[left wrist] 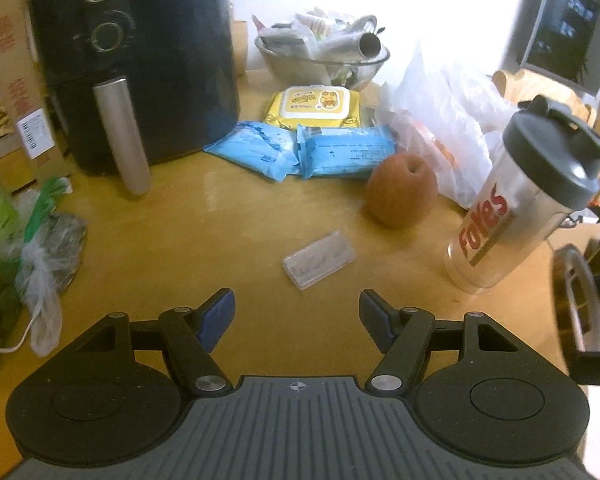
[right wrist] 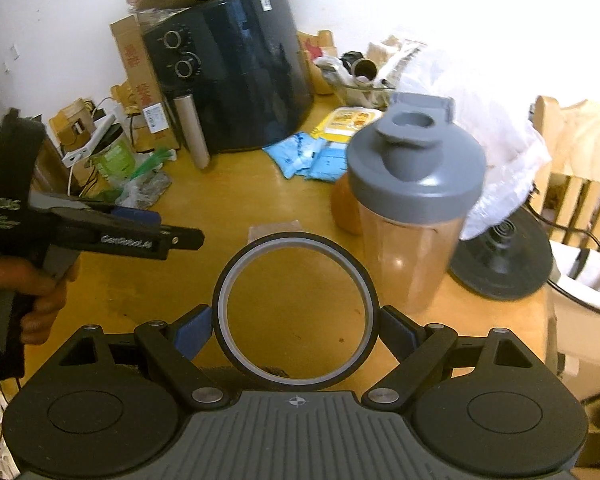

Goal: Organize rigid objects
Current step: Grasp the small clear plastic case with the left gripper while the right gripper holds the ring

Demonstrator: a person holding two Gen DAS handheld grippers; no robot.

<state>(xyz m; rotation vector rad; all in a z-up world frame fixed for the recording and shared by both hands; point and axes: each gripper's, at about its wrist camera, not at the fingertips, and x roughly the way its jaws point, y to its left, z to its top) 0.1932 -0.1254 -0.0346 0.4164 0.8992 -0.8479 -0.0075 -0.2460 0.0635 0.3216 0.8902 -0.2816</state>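
Observation:
My right gripper [right wrist: 296, 330] is shut on a black tape roll [right wrist: 354, 280], holding it upright above the wooden table [right wrist: 204, 280]. A clear shaker bottle [right wrist: 414, 204] with a grey lid stands just beyond it to the right; it also shows in the left wrist view [left wrist: 520, 204]. My left gripper [left wrist: 296, 316] is open and empty above the table, and shows at the left of the right wrist view [right wrist: 140, 228]. A small clear plastic case [left wrist: 318, 260] lies just ahead of it. An apple [left wrist: 402, 190] sits farther right.
A black air fryer [left wrist: 140, 60] stands at the back left with a cardboard box [left wrist: 14, 68] beside it. Blue packets [left wrist: 300, 148], a yellow wipes pack [left wrist: 314, 106], a glass bowl of clutter [left wrist: 324, 56] and white plastic bags [left wrist: 448, 120] crowd the back. Bagged greens [left wrist: 32, 248] lie left.

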